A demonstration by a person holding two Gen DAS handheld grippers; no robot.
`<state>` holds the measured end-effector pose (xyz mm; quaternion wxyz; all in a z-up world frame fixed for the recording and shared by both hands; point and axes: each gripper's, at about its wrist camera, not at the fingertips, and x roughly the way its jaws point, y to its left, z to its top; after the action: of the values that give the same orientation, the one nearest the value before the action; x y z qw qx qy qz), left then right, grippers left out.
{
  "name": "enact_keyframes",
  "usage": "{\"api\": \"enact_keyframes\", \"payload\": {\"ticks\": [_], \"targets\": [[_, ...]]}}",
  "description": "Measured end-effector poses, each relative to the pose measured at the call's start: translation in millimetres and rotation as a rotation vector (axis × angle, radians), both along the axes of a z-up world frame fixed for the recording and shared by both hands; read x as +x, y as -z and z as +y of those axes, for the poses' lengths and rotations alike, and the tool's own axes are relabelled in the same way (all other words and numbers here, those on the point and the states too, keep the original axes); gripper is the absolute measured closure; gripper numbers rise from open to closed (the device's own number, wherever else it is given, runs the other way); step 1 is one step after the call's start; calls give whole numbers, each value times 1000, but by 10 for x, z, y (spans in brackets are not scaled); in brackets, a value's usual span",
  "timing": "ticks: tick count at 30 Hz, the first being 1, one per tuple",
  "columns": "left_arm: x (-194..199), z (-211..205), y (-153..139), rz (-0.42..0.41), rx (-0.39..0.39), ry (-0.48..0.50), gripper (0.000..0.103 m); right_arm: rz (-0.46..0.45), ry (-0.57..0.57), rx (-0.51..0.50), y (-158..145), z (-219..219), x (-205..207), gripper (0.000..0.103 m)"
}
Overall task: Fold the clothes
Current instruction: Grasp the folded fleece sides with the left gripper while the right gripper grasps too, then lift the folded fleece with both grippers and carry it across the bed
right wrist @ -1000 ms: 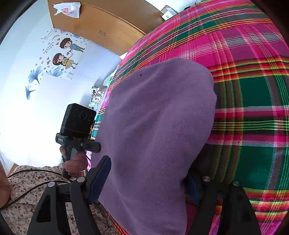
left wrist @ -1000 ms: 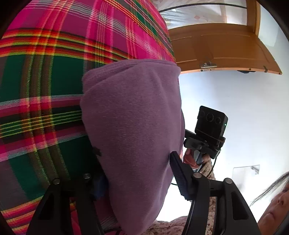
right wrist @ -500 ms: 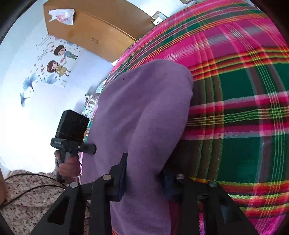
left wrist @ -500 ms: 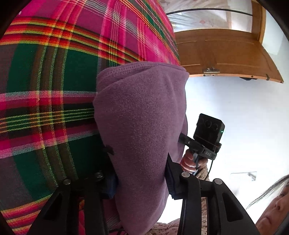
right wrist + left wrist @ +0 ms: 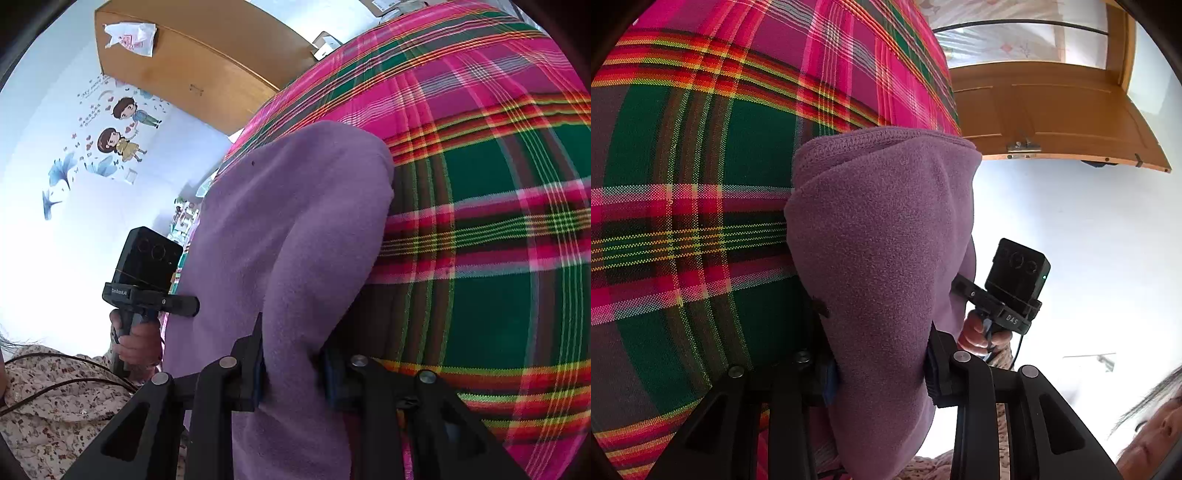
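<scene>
1. The letters "DAS" are in white on the black bracket [image 5: 1012, 314] under the small black camera [image 5: 1017, 269], as the left wrist view shows.
2. A small white word is on the black bracket [image 5: 122, 292] under the other black camera [image 5: 149, 256] in the right wrist view. It looks like "GenRobot.AI", but it is too small to be sure.
3. Curly words run over the cartoon sticker [image 5: 110, 136] on the white wall. They are too small to read.
4. The white plastic bag [image 5: 129, 38] on the wooden cupboard [image 5: 207, 77] has red print that cannot be read.
</scene>
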<state>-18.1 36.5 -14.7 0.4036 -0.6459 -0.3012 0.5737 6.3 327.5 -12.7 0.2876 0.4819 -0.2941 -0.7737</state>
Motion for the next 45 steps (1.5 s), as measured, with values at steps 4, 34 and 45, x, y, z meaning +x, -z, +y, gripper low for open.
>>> {"api": "enact_keyframes", "payload": {"ticks": [4,34,45], "targets": [[-4,19,-38,8,1,-1,67,-1,5,-1,-2,6,-6,78],[-75,-306,-218,77,-30,23,67,42,108,-83,-120,-109,152,81],[-265,-505,-420,130,-5,-12,67,84,70,-110,-275,-262,97,81]]}}
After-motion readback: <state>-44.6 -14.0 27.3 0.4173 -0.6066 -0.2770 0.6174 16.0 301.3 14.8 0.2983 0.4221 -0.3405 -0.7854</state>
